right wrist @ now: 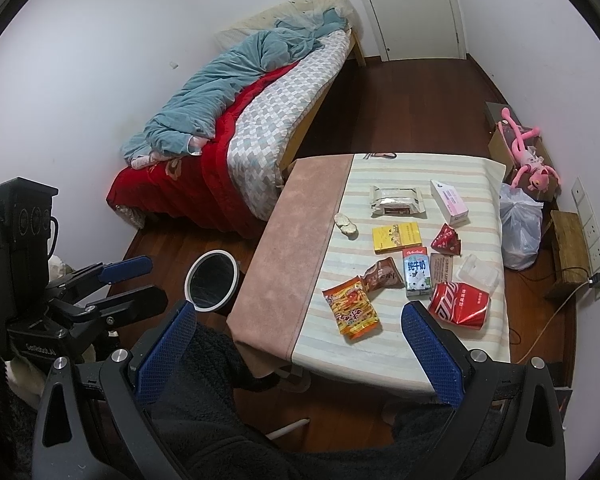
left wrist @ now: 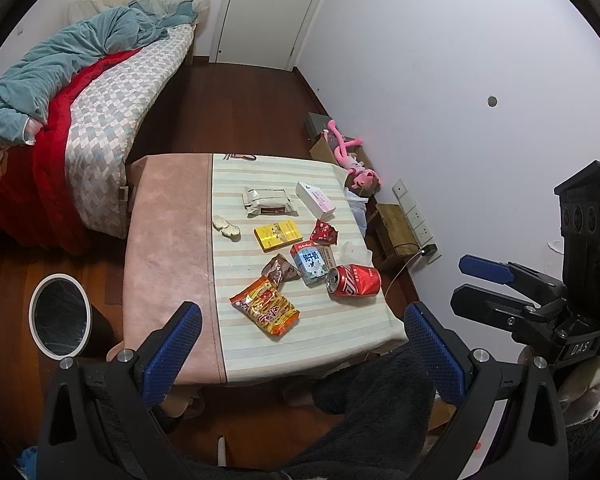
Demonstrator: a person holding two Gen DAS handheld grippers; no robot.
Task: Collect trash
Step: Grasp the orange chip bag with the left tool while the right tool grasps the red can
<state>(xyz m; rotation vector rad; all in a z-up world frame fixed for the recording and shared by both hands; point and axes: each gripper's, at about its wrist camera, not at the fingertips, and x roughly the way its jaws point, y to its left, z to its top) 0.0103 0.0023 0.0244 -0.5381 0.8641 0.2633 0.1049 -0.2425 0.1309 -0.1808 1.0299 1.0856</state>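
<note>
Here, snack bag (left wrist: 265, 308) lies on table beyond gaping left gripper (left wrist: 302, 340).

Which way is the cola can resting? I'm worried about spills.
Tipped over. The red cola can lies dented on its side on the table, mouth facing the milk carton. Contents: cannot tell.
</note>
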